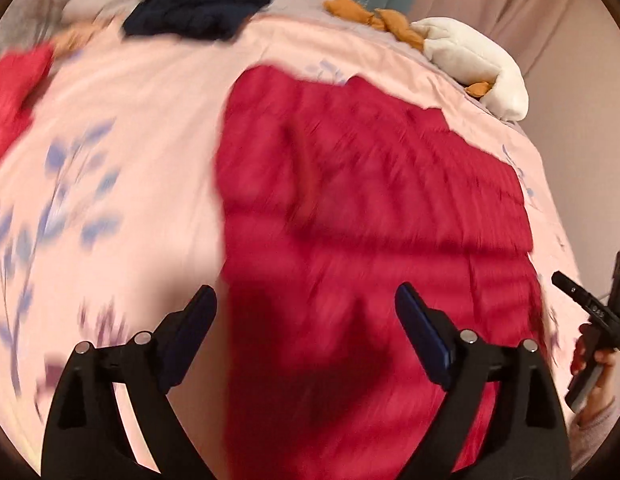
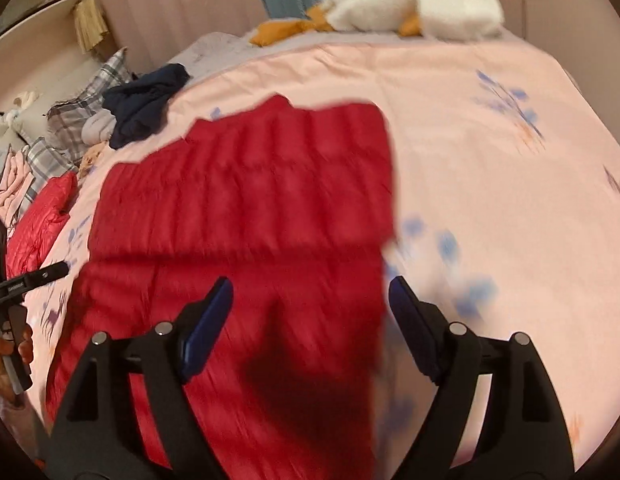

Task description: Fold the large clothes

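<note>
- The red quilted jacket (image 2: 246, 208) lies flat in the middle of the bed, its far portion doubled back on itself so that a fold edge runs across it about halfway down.
- The left gripper (image 1: 306, 312) hovers over the jacket's near left edge with its jaws wide and nothing between the pads; the right gripper (image 2: 310, 304) hovers at the near right edge, also wide and empty.
- The step in hand looks like taking hold for the next fold. To do it well, each gripper should pinch an edge or corner through all the layers, level with the other, then lift and carry the cloth over evenly.
- The jacket is puffy, stitched in horizontal channels, with a slick sheen; such a shell likely slips and springs back, so a deep bite and a press along the crease help.
- The pink bedspread (image 1: 122, 100) under it is smooth, printed with blue leaf sprigs.
- Farther off lie a crumpled navy garment (image 1: 198, 0) and a white plush goose (image 2: 413, 4) with orange feet.
</note>
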The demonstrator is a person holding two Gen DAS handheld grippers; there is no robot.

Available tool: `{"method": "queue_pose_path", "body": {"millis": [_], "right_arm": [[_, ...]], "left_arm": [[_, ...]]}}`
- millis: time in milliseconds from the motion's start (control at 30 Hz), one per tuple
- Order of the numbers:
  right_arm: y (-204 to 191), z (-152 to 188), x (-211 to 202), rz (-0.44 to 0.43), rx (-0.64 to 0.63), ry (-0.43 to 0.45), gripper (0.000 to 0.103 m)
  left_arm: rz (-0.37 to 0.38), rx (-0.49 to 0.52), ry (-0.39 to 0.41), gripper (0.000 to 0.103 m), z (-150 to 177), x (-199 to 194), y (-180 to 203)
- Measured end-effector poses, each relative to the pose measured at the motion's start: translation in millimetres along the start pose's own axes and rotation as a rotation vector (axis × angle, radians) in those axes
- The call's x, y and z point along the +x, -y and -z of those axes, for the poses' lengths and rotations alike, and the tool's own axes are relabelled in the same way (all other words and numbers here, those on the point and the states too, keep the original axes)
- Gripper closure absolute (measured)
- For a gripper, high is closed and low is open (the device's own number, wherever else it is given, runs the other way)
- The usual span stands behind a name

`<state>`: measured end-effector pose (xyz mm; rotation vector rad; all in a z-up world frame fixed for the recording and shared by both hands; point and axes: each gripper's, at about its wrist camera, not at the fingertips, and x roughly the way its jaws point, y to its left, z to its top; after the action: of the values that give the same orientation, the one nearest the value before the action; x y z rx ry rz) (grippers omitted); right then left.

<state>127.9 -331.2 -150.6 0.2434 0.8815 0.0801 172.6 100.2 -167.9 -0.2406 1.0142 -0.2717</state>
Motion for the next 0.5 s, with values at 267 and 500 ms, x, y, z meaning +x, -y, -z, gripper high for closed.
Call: {"method": "queue_pose_path", "body": {"millis": [267,500], "right_arm": [[47.4,77.9,-28.4,-0.131,0.214,-0.131,0.021],[30.7,114.1,-34.5,-0.347,0.254,-0.207,0.020]], "left_arm": [[0.230,-0.215,-0.067,0.012,74.6,-21.1,-50.9],[0.457,-0.267,-0.109,0.012,111.2,-22.8,-40.1]]}}
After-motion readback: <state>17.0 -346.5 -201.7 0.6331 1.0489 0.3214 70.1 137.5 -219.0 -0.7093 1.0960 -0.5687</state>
